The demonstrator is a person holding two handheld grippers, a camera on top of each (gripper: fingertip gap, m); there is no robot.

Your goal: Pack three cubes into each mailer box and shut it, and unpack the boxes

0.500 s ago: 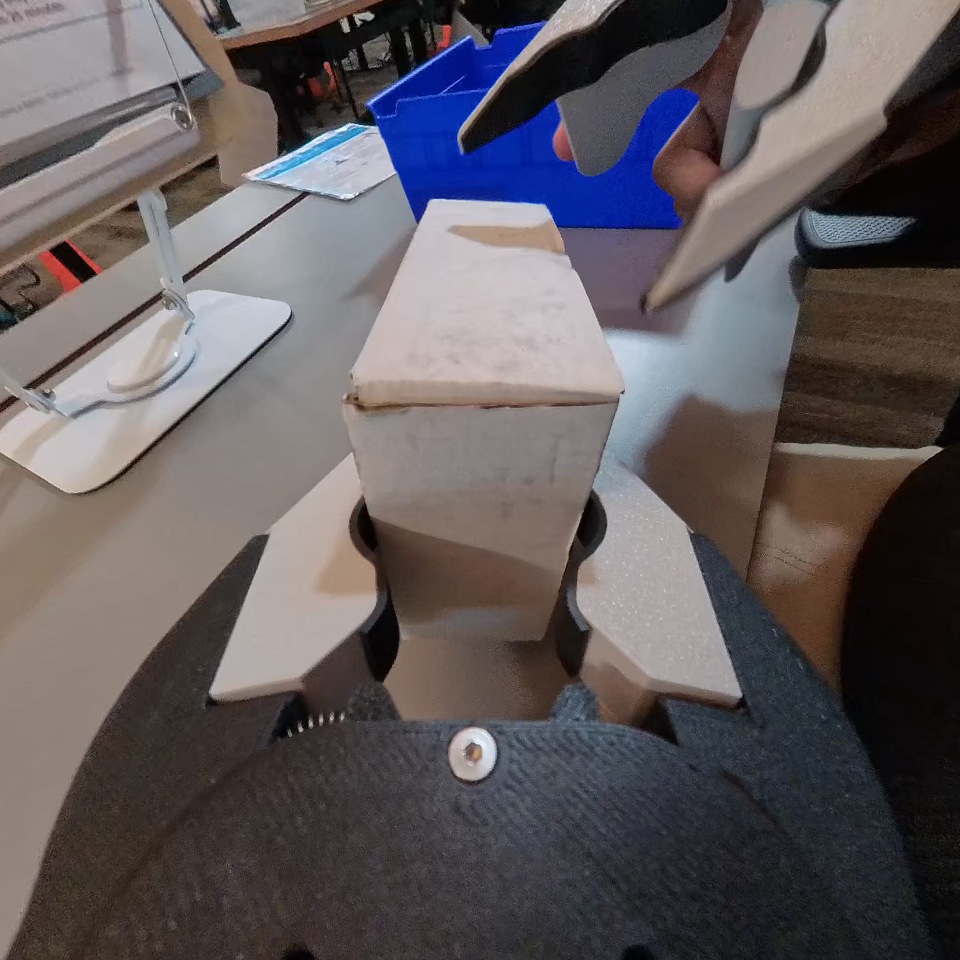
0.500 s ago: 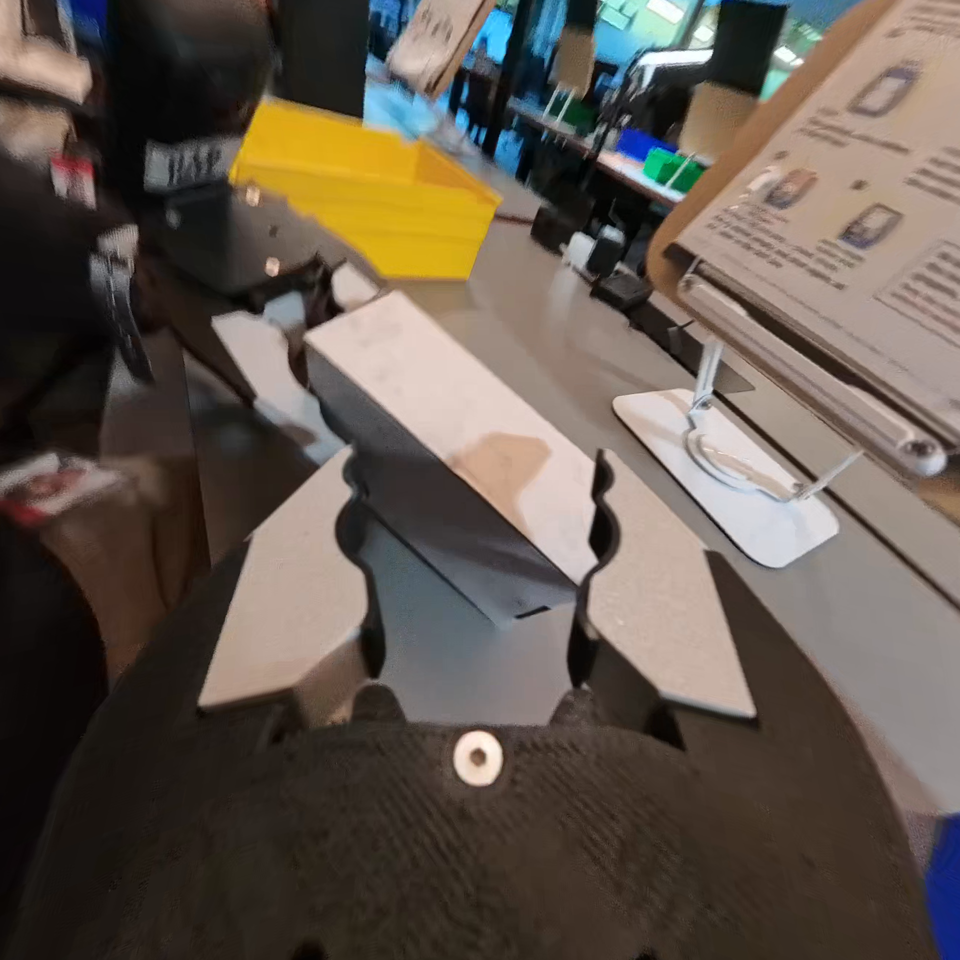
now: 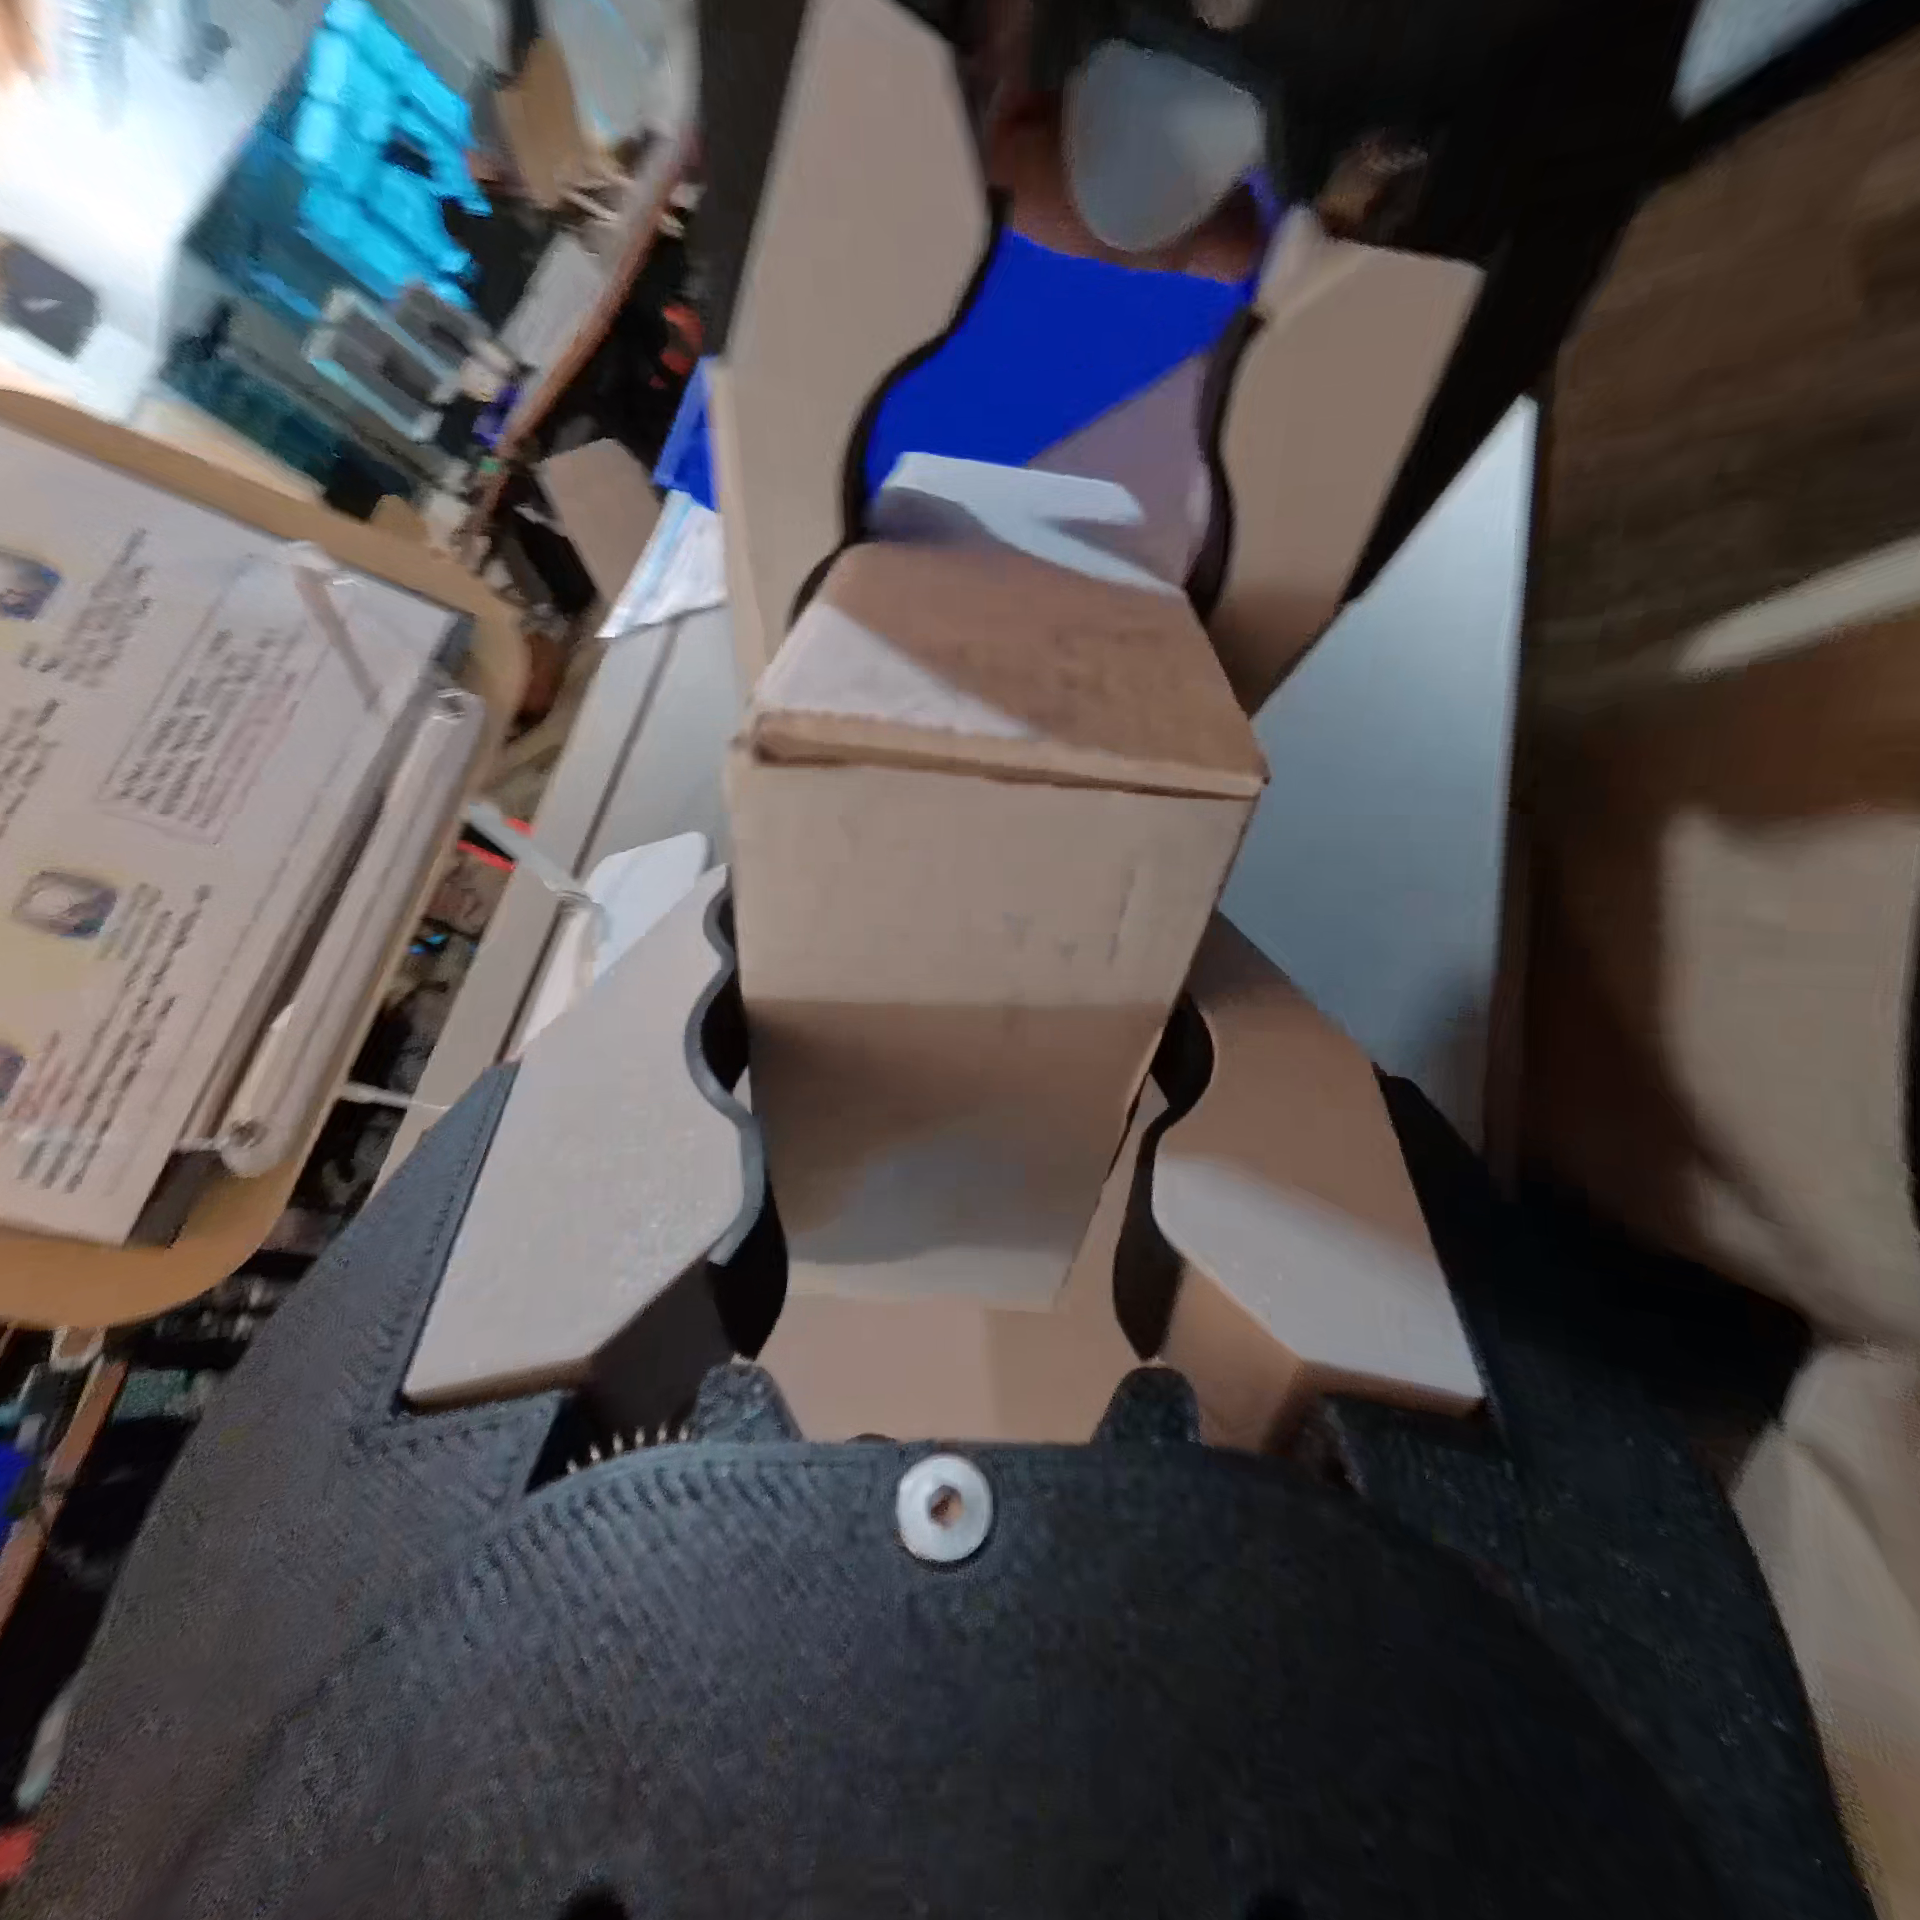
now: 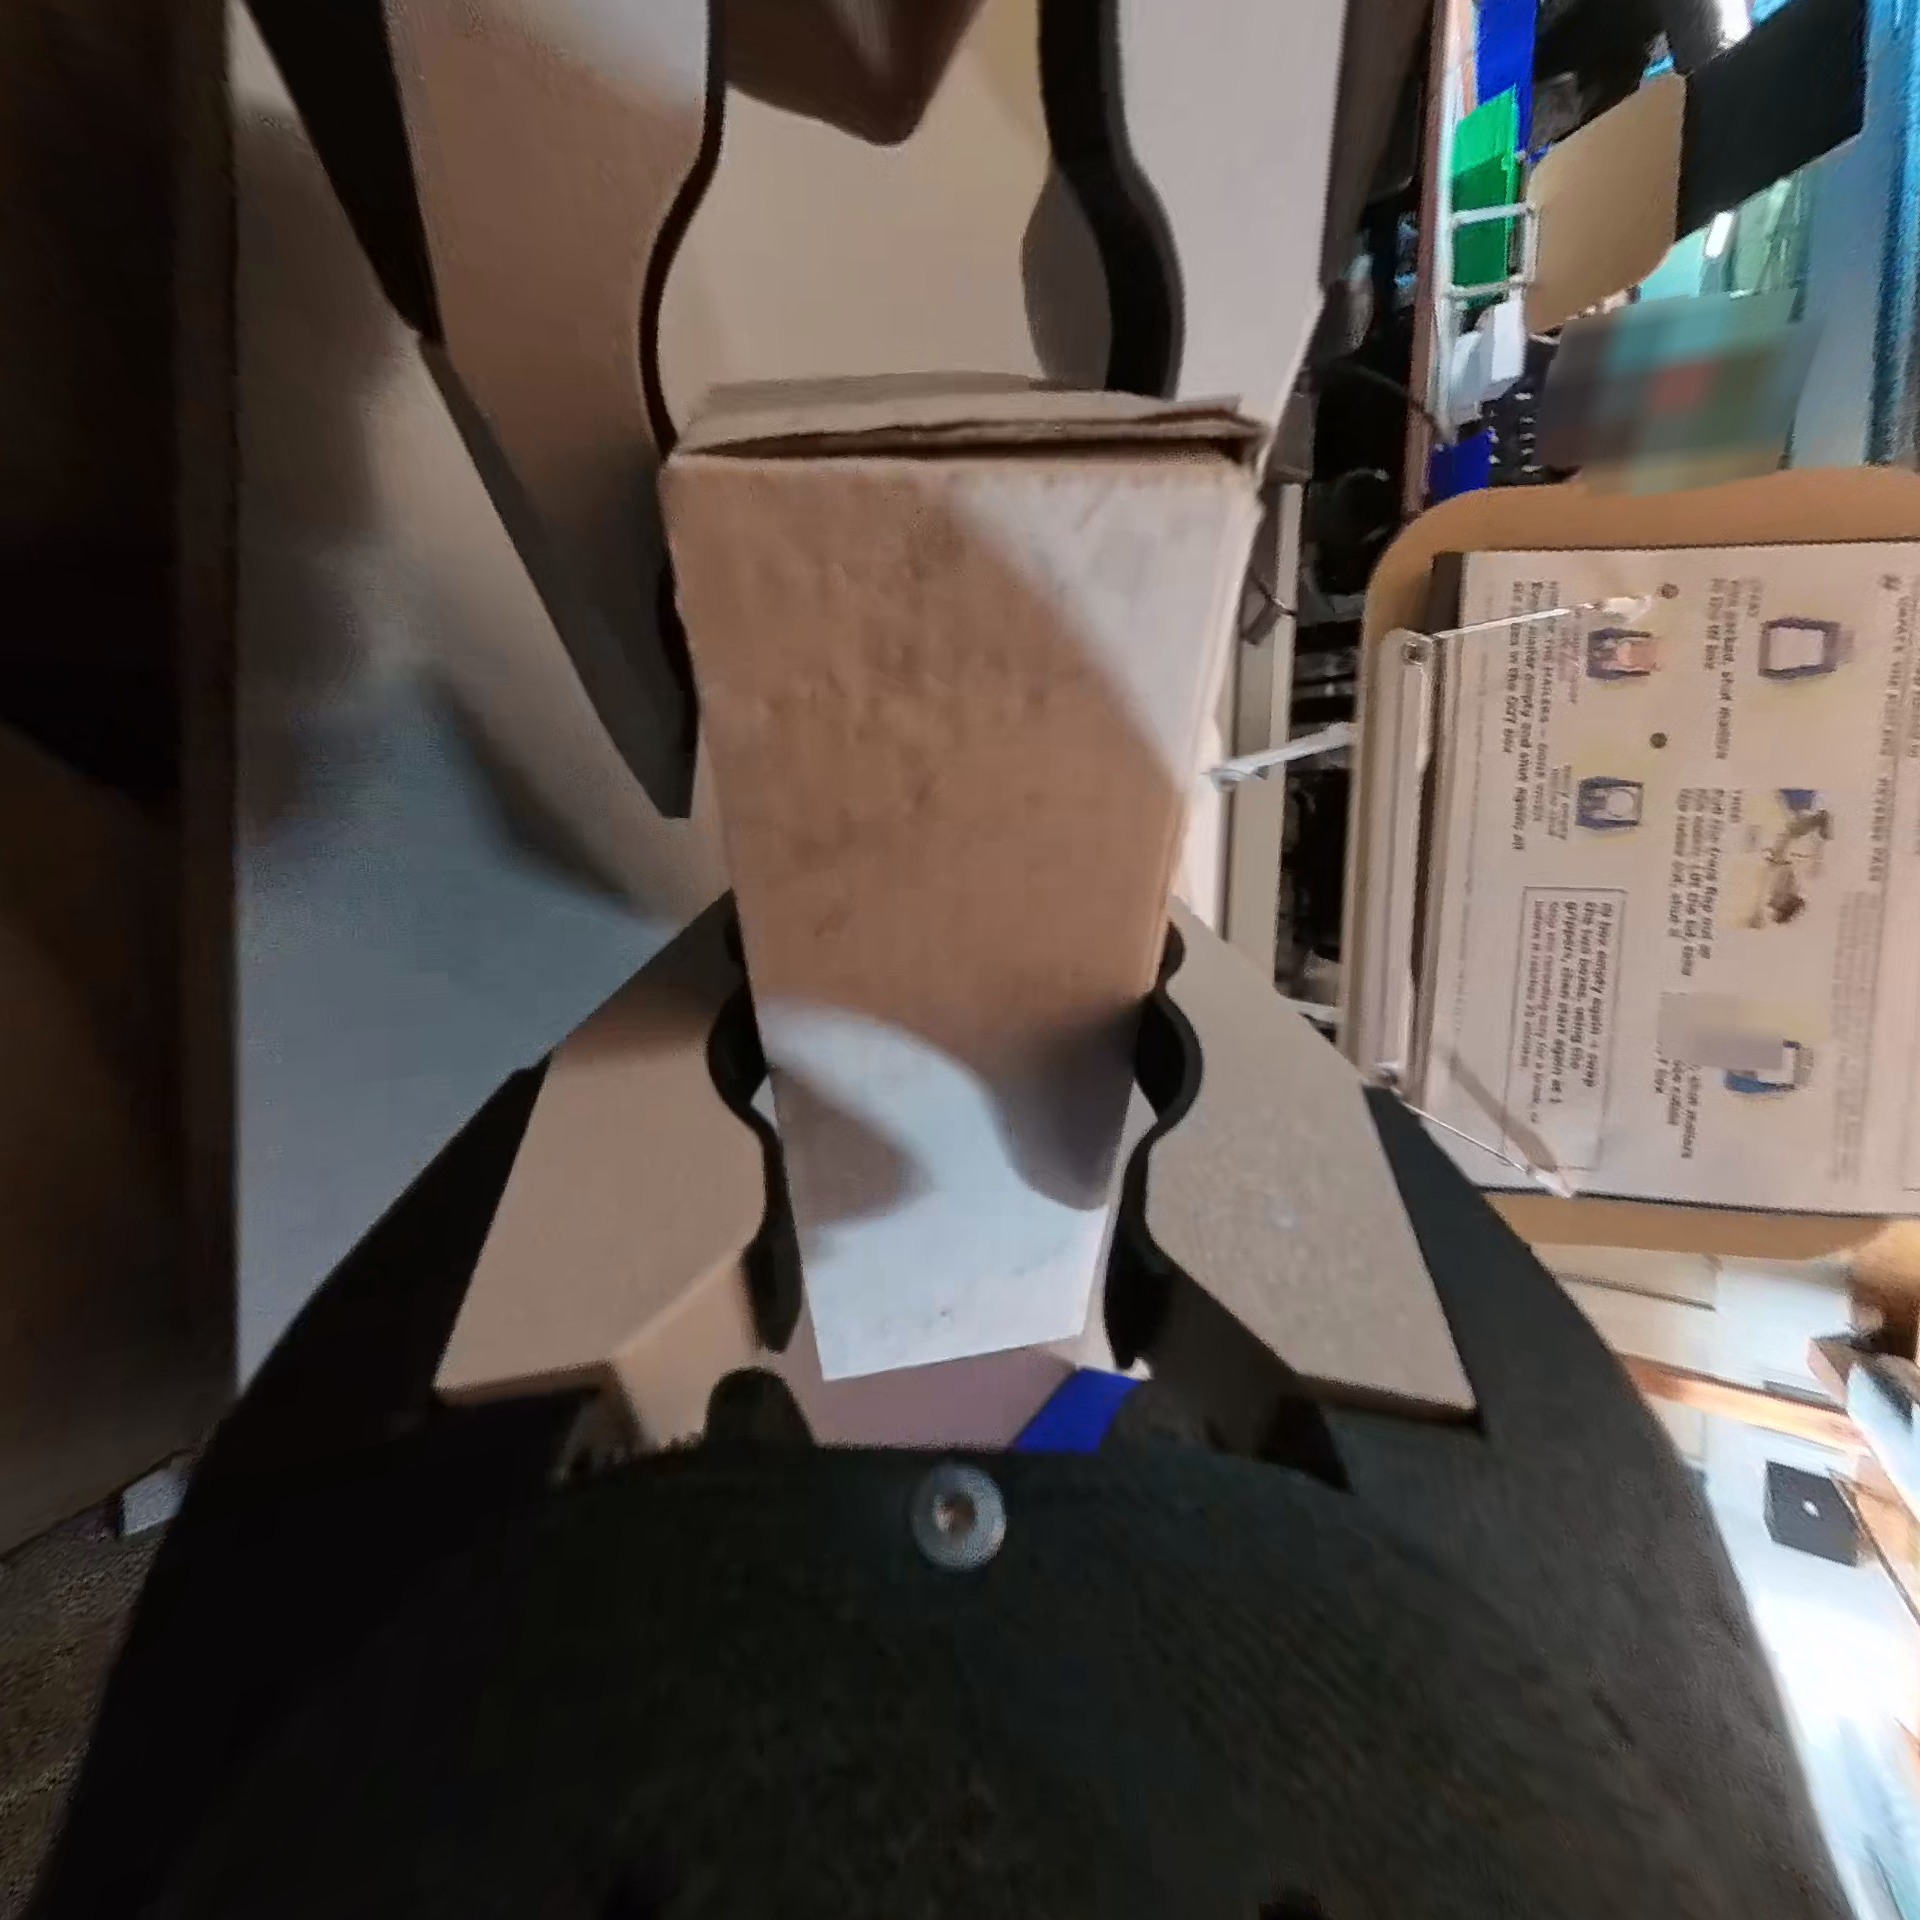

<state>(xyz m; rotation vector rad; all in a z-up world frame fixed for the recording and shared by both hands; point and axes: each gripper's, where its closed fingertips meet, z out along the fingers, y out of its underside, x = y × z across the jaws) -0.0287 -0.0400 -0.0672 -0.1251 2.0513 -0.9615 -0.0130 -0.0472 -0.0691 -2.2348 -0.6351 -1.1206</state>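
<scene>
Two grippers, left gripper (image 3: 940, 1122) and right gripper (image 4: 951, 1132), clamp opposite ends of one closed mailer box (image 3: 987, 883), jaws facing along its long axis.

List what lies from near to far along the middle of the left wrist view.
left gripper shut on the near end of the mailer box → right gripper at the box's far end → blue bin seen between its fingers.
</scene>
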